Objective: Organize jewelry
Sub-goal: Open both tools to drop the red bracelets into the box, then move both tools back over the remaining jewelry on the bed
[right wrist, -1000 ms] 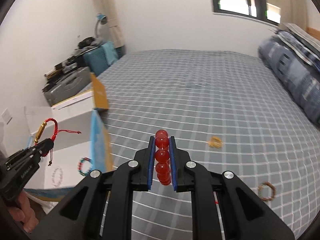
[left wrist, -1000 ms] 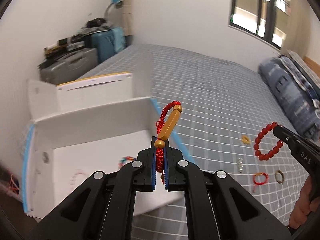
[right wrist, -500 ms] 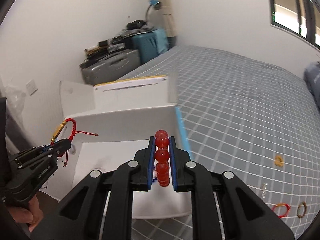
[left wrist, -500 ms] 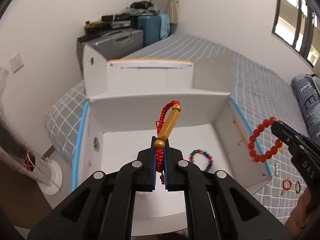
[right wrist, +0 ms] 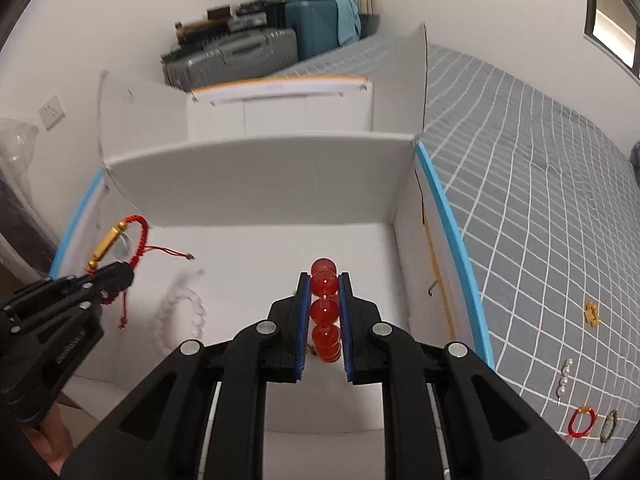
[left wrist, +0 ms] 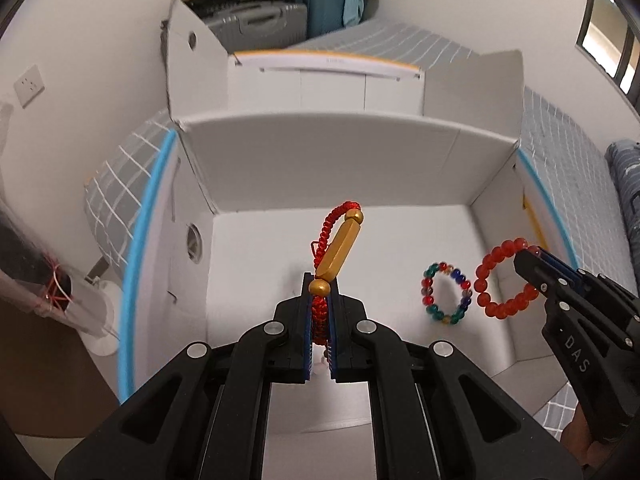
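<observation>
L gripper (left wrist: 320, 300) fingers pinched on a red cord bracelet (left wrist: 334, 248) w/ gold tube bead; the cord sits between the blue pads, the gold tube and cord loop stick up past the fingertips, tilted right. It hangs over the open white cardboard box (left wrist: 344, 160), above the box floor. From the R wrist view the same bracelet (right wrist: 114, 244) shows at far left, loose red cord ends trailing right of the L gripper (right wrist: 106, 280).

R gripper (right wrist: 325, 296) fingers clamped on a red bead bracelet (right wrist: 325, 308); beads stacked in a line between the pads, top bead poking out just beyond the tips. In the L wrist view that bracelet (left wrist: 506, 280) hangs as a full ring left of the R gripper (left wrist: 534, 258), over the right part of the box interior.

On the box floor: a multicolor bead bracelet (left wrist: 444, 294), just left of the red bead ring in the L view, and a pale pink bead bracelet (right wrist: 182, 312), blurred, left of the R fingers.

Right of the R fingers, outside the box on the grey checked bedspread (right wrist: 540, 200): small gold piece (right wrist: 591, 314), pearl strand (right wrist: 565, 376), red cord bracelet w/ orange bead (right wrist: 582, 420), brownish bracelet (right wrist: 609, 424). Suitcases (right wrist: 240, 56) stand beyond the box by the wall.
</observation>
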